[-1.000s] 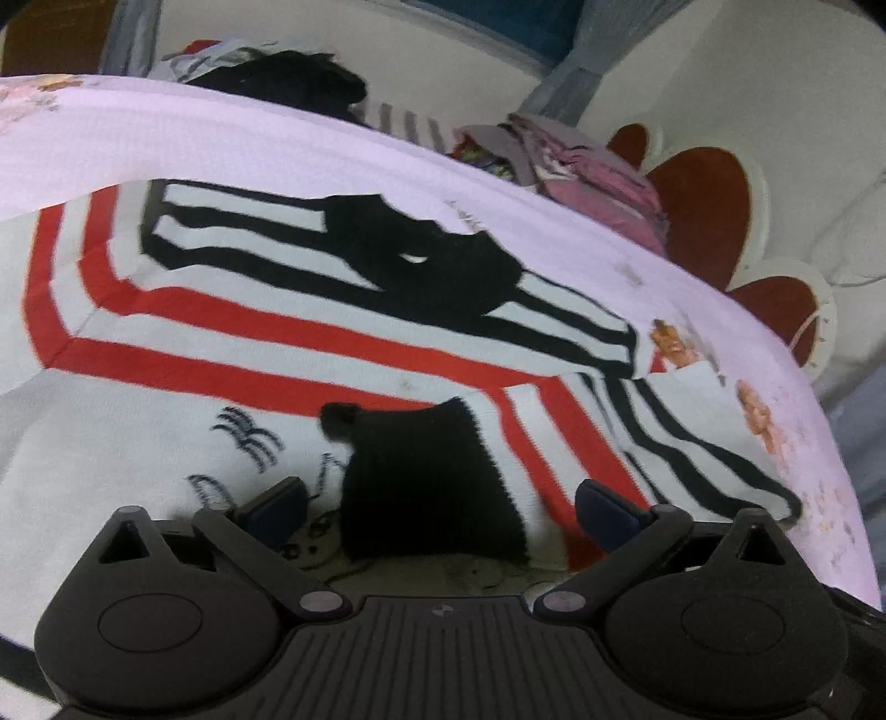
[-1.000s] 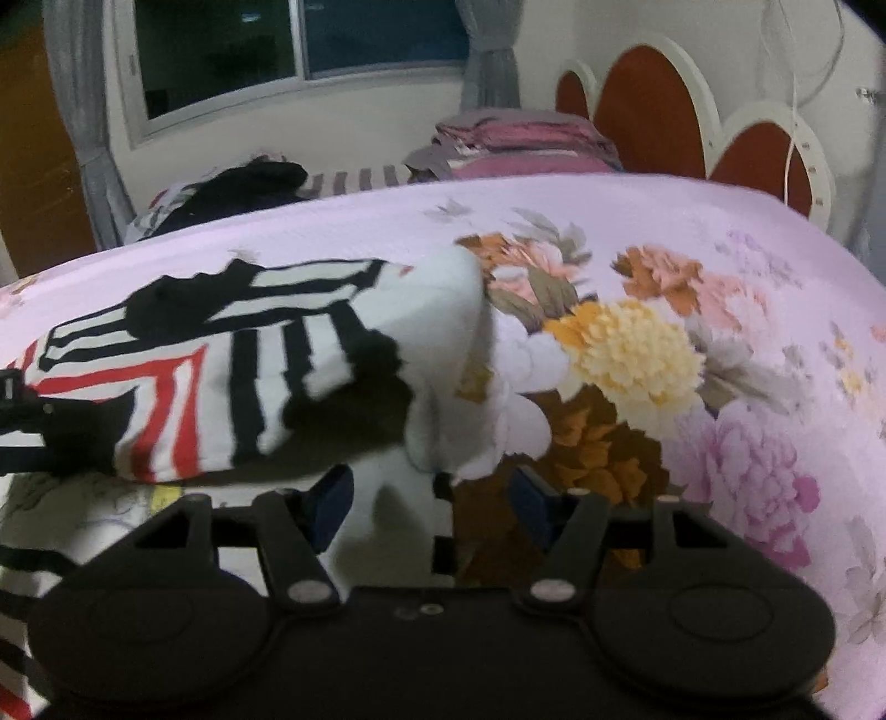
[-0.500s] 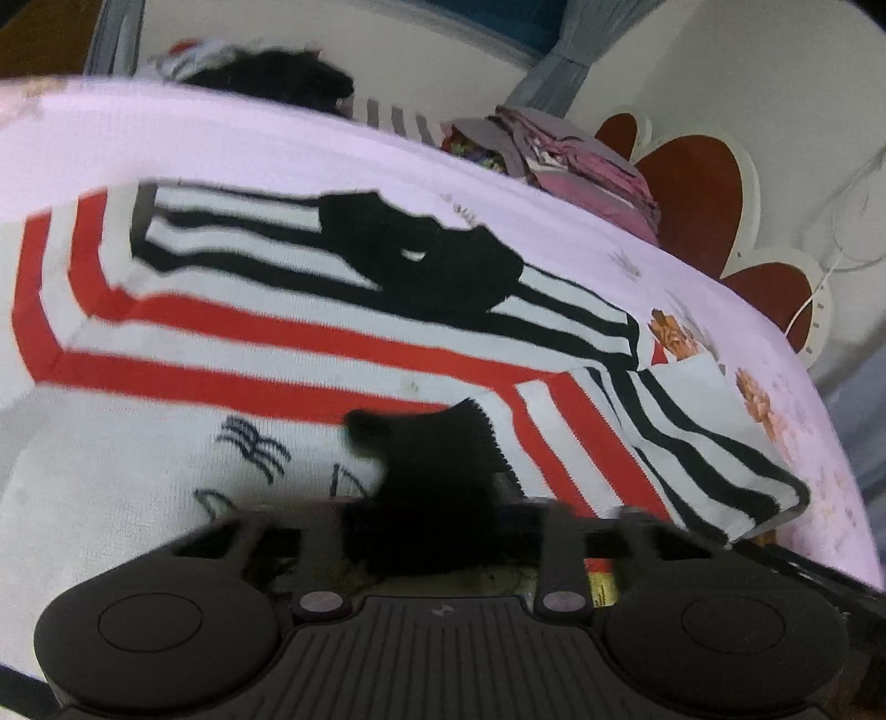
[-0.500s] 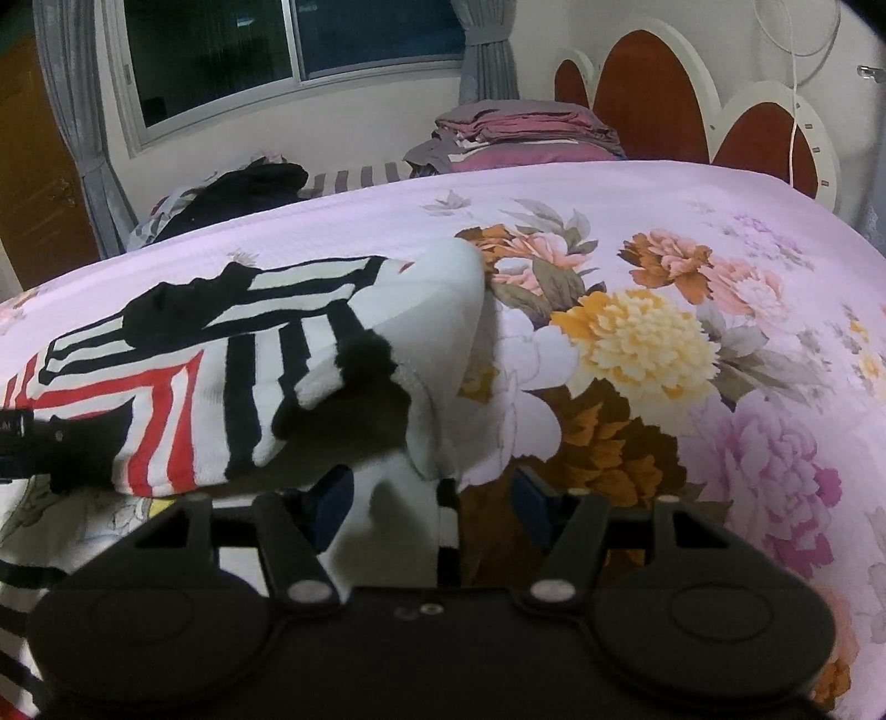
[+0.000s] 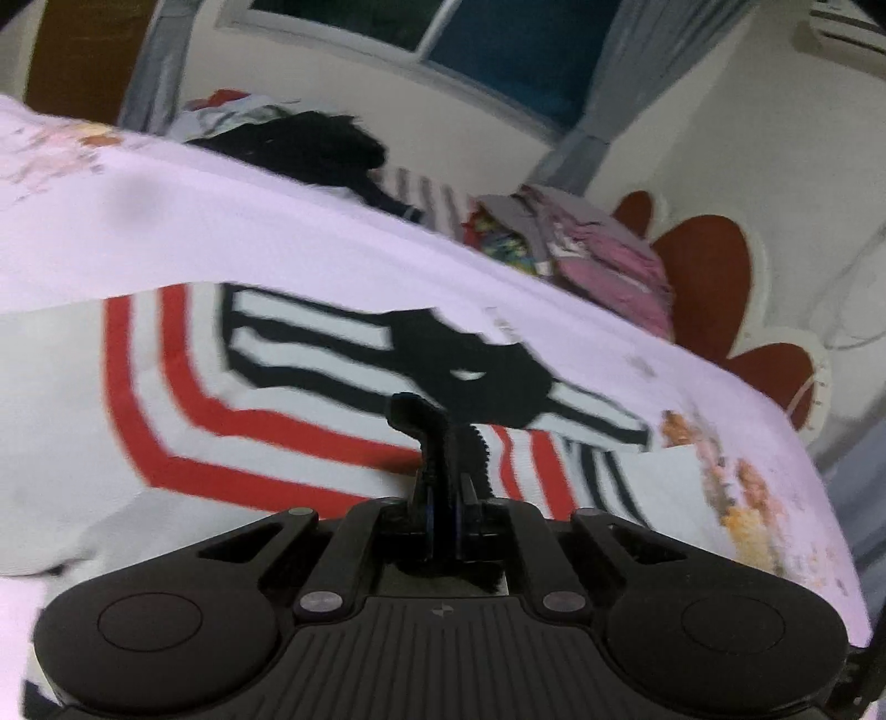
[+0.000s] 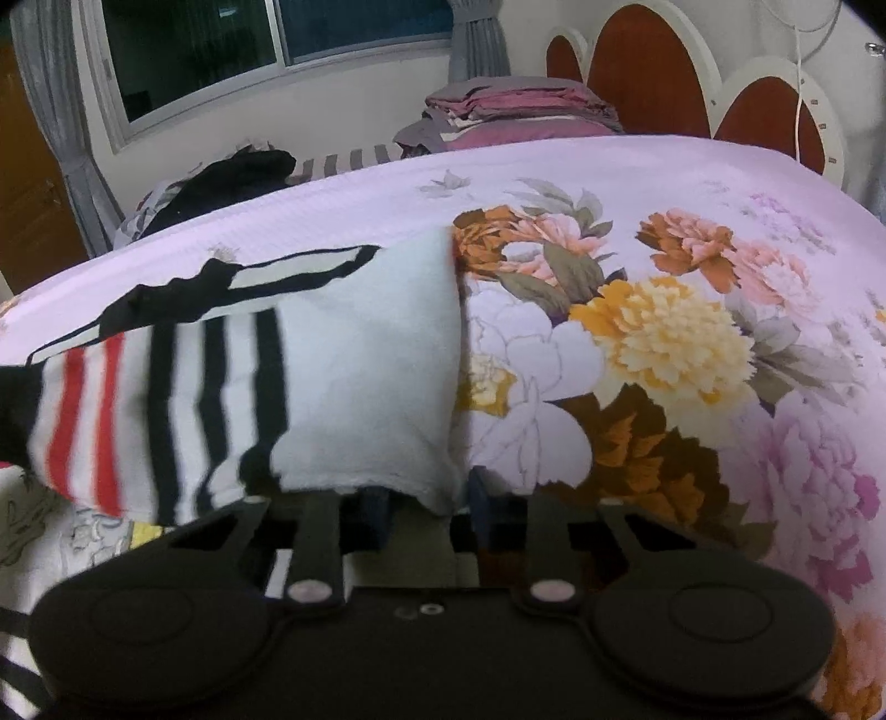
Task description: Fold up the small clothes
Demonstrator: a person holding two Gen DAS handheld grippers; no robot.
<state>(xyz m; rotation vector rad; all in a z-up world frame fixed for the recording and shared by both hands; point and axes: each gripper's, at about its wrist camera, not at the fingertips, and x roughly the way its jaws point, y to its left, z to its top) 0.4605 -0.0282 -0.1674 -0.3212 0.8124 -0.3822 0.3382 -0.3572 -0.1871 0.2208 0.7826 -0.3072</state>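
1. Fingers of the left gripper [image 5: 443, 518] were pressed together on a black cuff [image 5: 437, 437] of the striped sweater [image 5: 288, 421], and the cuff stood up in a narrow strip from between them.
2. Fingers of the right gripper [image 6: 426, 512] were closing, with the lower corner of a white sleeve part [image 6: 382, 376] of the same sweater between them; I could not tell if the pads already pressed on the cloth.
3. In the left wrist view the sweater lay spread on the pink floral bedspread [image 5: 249, 232], filling the middle of the picture, with red bands at about 9 o'clock and a black collar [image 5: 470, 371] at about 12 o'clock from the gripper.
4. In the right wrist view the sweater lay from the middle toward 9 o'clock, with black and red stripes on its left part and the plain white part at the centre.
5. Big printed flowers of the bedspread filled the side from 1 o'clock to 4 o'clock in that view.
6. A pile of folded pink and grey cloth [image 6: 515, 111] stood at the far edge of the bed, at about 12 o'clock, just beside the red and white headboard [image 6: 653, 72].
7. A dark heap of clothes [image 6: 232, 177] lay at about 11 o'clock, under the window [image 6: 266, 44], well apart from the sweater.
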